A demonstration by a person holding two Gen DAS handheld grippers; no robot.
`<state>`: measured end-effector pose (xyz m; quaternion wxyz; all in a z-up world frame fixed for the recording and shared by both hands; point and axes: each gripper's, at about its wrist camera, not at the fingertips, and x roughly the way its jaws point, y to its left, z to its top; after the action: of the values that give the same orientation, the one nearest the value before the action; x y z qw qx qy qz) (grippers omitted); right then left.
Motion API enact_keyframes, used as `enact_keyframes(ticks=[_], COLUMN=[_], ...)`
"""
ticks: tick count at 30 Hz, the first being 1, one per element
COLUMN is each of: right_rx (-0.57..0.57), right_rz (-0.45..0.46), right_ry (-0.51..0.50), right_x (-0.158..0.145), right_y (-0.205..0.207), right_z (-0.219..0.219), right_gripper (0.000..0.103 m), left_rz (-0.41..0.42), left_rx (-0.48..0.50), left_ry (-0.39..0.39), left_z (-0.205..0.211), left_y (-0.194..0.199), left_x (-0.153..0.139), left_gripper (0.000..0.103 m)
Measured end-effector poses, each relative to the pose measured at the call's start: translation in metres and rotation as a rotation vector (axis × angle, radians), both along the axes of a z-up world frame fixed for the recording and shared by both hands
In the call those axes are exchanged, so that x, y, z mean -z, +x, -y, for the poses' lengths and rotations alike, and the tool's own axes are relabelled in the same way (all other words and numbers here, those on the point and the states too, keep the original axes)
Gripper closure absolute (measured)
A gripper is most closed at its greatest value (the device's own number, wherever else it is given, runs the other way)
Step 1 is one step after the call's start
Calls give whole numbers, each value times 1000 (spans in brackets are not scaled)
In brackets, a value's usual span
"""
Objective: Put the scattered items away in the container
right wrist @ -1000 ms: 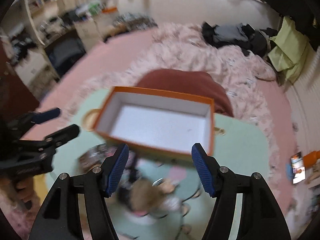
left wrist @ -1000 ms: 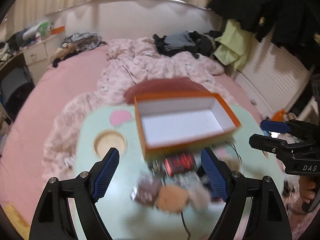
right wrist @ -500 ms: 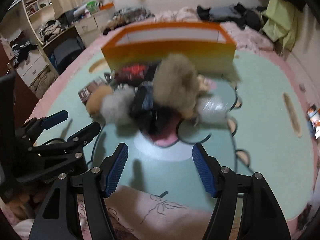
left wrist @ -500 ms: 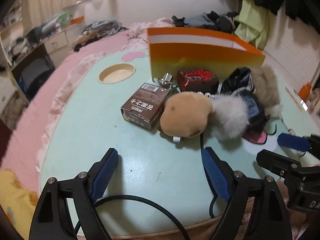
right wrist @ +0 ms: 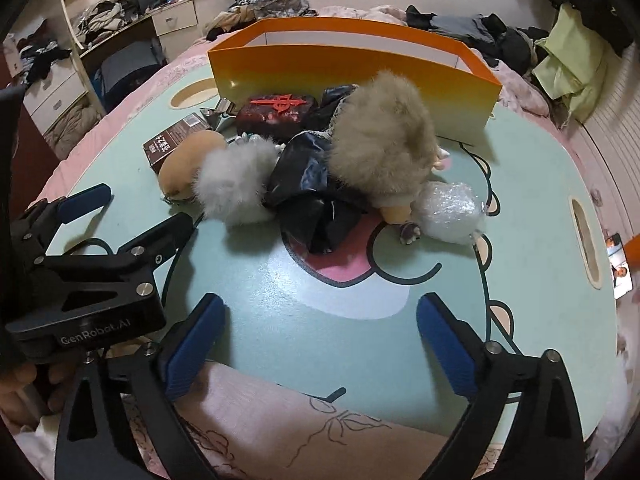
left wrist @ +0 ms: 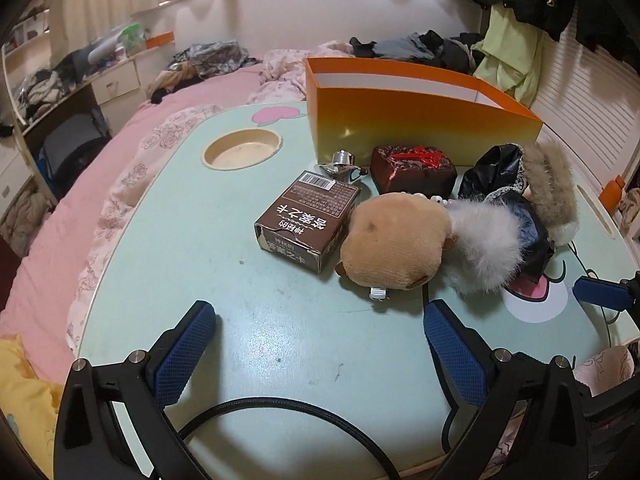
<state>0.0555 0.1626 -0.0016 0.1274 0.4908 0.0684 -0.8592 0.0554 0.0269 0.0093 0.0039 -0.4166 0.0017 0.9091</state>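
An orange box stands at the back of the mint lap table. In front of it lie a brown carton, a dark red case, a tan plush, a white fluffy ball, black cloth, a grey furry doll and a bubble-wrapped lump. My left gripper hovers near the table's front edge, jaws opening, nothing between them. My right gripper is beside it, jaws opening, empty.
A round cup hole is sunk in the table's left part, a slot at its right. A small metal clip lies by the box. A black cable runs across the front edge. Pink bedding surrounds the table.
Both grippers dropped from above the box to low over the table's front edge. Both sets of jaws have spread wider.
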Motion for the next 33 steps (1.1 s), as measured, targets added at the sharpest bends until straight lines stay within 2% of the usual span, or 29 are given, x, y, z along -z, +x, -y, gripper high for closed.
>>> enact_keyframes(ticks=[9,14,17,21,24,33], right_rx=[10,109,195,251,240,229], right_rz=[-4,-23,-36,-47,-50,-67], right_ry=[-9,-157,-180,-138,-2,-4], right_x=[1,-4,-5,-4,1,3], right_y=[4,7,9,7,1,0], right_z=[-2,-31,-50,-56,-44,-44], right_gripper=[2,2,2,2,0,0], left_rz=[-3,2,4,8,6,8], left_rx=[1,-4,-7,-10,-9,-10], left_ry=[0,0,0,0,1,1], left_z=[-1,-2,-2,-3,-3,-3], left_y=[0,0,1,1,1,1], left_x=[-1,-1,-1,-1,-1,-1], left_gripper=[0,0,0,0,0,0])
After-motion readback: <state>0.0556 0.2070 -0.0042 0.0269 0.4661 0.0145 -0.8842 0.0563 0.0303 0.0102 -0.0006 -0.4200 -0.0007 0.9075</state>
